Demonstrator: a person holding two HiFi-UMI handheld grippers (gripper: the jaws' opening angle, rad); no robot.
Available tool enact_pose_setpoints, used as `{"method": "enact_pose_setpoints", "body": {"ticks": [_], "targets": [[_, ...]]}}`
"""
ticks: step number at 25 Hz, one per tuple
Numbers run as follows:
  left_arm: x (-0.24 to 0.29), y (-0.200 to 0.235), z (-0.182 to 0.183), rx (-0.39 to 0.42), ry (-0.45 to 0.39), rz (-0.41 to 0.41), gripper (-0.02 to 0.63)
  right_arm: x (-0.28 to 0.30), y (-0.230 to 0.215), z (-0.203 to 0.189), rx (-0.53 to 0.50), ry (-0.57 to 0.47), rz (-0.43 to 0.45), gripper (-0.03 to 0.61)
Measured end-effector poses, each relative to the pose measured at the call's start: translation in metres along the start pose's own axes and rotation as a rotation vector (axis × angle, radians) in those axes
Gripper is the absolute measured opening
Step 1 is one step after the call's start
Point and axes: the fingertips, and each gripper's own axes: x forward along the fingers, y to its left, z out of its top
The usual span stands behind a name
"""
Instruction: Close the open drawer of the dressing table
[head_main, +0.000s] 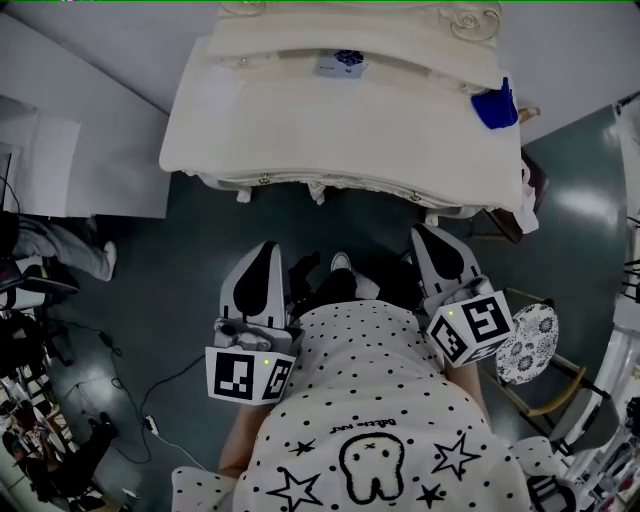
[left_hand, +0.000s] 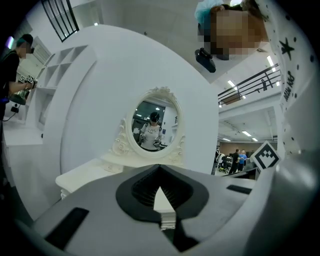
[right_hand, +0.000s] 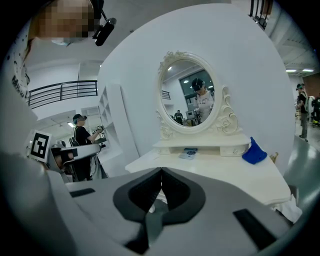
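Observation:
The cream dressing table (head_main: 300, 130) stands ahead of me, seen from above in the head view. Small knobs (head_main: 264, 180) show along its front edge, and the drawer fronts there look flush. Its oval mirror (right_hand: 187, 92) appears in both gripper views. My left gripper (head_main: 266, 247) hangs in the air short of the table's front left, shut with nothing in it (left_hand: 160, 169). My right gripper (head_main: 425, 233) is held near the front right, its jaws also shut and empty (right_hand: 161, 172). Neither touches the table.
A blue cloth (head_main: 496, 106) lies at the table's back right, and a small box (head_main: 341, 64) sits at the back middle. To my right is a stool with a patterned cushion (head_main: 528, 345). Cables (head_main: 120, 360) run over the floor on the left, where a person (head_main: 60, 250) sits.

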Motion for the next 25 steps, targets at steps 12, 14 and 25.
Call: {"method": "enact_pose_setpoints", "body": {"ticks": [12, 14, 25], "targets": [[0.001, 0.013, -0.017, -0.046, 0.040, 0.039, 0.012, 0.001, 0.000, -0.010, 0.004, 0.002, 0.004, 0.009], [0.002, 0.014, -0.018, -0.047, 0.042, 0.037, 0.012, 0.001, 0.000, -0.011, 0.002, 0.003, 0.003, 0.009], [0.005, 0.013, -0.022, -0.048, 0.056, 0.032, 0.012, 0.000, 0.001, -0.012, 0.008, 0.003, 0.001, 0.009]]}}
